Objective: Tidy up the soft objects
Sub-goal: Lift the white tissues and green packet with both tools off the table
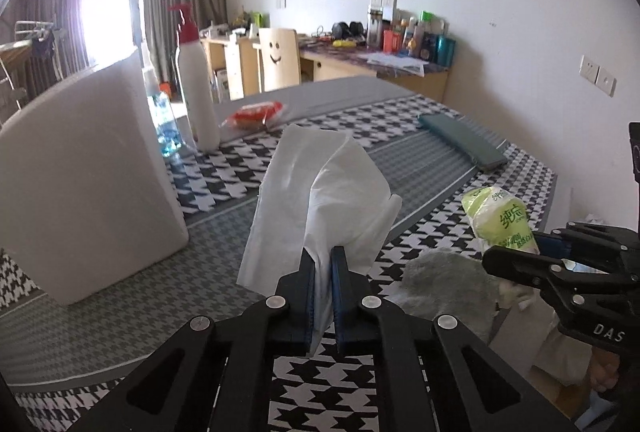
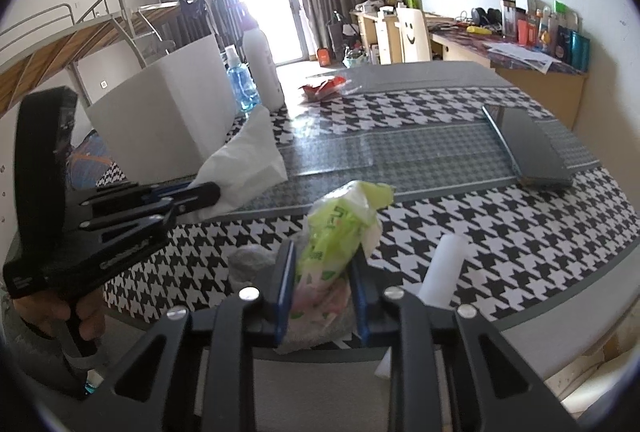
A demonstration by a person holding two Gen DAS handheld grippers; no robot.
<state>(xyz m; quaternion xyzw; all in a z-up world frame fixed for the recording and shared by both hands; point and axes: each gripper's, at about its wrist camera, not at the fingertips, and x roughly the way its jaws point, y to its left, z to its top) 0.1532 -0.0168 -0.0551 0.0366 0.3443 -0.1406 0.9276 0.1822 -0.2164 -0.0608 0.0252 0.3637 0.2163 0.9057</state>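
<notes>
Houndstooth cloth in black and white, crossed by grey bands, covers the table under both tools, with a bright window and brown curtains behind. Left gripper first: its blue pads are pinched tight on a white tissue, which stands up out of the jaws, clear of the cloth. Right gripper now: its pads press on both sides of a green tissue pack, crumpled plastic end sticking up, held over the near edge of the table. Just beside that pack, low down, a grey fuzzy cloth lies on the houndstooth. A white roll pokes up right of the right-hand fingers.

Further out, a white box stands big at left, a white pump bottle with a red top and a blue-liquid bottle behind it. A red snack packet lies on the grey far strip, a dark flat case at right. Beyond, a chair back wears a smiley face, and a wooden desk against the wall is crowded with bottles.

Writing: green Chinese characters on the pack, too small to read properly, and "DAS" on the right tool's body in the left view. A hand grips the left tool's handle.
</notes>
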